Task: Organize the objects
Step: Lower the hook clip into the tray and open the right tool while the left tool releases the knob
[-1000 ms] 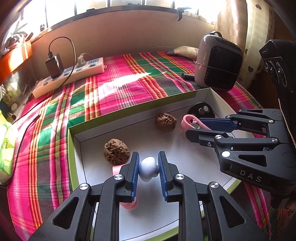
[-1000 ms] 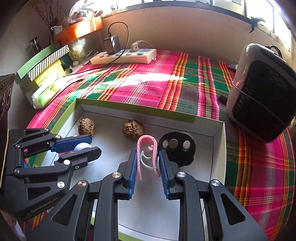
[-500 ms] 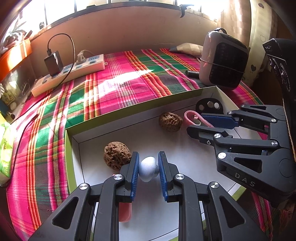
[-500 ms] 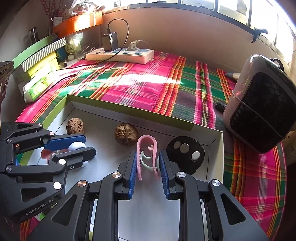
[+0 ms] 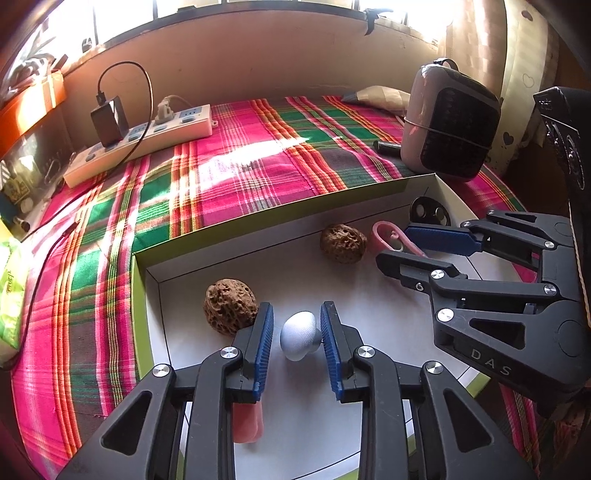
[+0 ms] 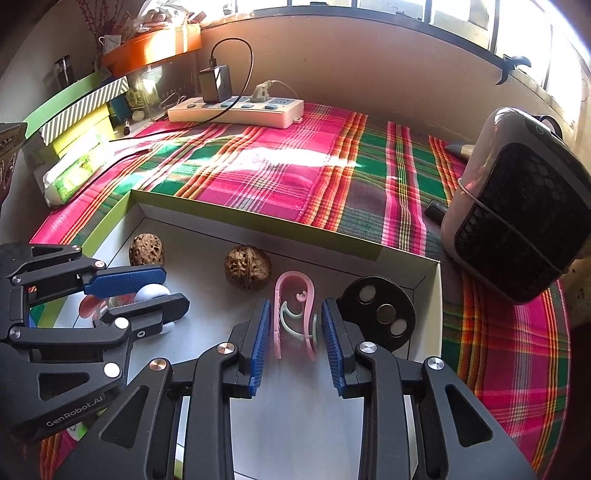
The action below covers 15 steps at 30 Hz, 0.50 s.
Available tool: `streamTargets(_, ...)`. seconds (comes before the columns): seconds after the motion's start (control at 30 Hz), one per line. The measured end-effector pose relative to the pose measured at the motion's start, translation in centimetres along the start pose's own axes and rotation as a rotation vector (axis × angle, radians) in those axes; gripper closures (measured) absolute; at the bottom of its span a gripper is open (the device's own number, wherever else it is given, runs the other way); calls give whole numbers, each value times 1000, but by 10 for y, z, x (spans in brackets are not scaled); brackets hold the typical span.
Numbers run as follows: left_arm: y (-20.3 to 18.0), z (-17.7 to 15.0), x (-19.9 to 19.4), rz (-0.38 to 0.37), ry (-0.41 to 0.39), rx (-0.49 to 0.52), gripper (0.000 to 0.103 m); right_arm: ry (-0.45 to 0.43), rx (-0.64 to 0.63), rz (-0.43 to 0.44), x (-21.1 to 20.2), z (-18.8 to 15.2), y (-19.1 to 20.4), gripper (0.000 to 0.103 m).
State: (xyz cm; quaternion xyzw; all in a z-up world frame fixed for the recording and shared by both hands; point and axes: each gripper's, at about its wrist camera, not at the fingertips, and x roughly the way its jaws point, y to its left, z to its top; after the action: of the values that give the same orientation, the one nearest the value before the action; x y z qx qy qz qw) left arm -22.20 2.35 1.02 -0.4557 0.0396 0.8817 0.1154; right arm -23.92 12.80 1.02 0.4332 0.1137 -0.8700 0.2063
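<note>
Surface covered by pink, green and red plaid cloth (image 5: 236,177), sunlit patch near its centre. Beige wall (image 6: 369,74) behind, windows (image 6: 406,14) along the top, strongly backlit. Patterned curtain (image 5: 524,66) at far right in left wrist view.

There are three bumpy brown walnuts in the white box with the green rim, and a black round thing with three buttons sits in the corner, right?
Not quite: there are two bumpy brown walnuts, not three, one near the left wall and one in the middle. The right wrist view shows both in the white box with the green rim. The black round disc with three buttons does sit in the corner.
</note>
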Motion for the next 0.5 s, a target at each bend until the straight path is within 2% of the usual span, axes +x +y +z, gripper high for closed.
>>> streamTargets(0.13, 0, -1, -1, 2, 2, -3, 75, -5, 7, 0, -3, -1, 0, 63)
streamTargets(0.33, 1, -2, -9, -4, -6, -8, 68, -16, 16, -1, -10, -3, 0, 62)
streamTargets(0.5, 3, -5, -17, -15, -22, -20, 67, -30, 29, -1, -19, -7, 0, 62)
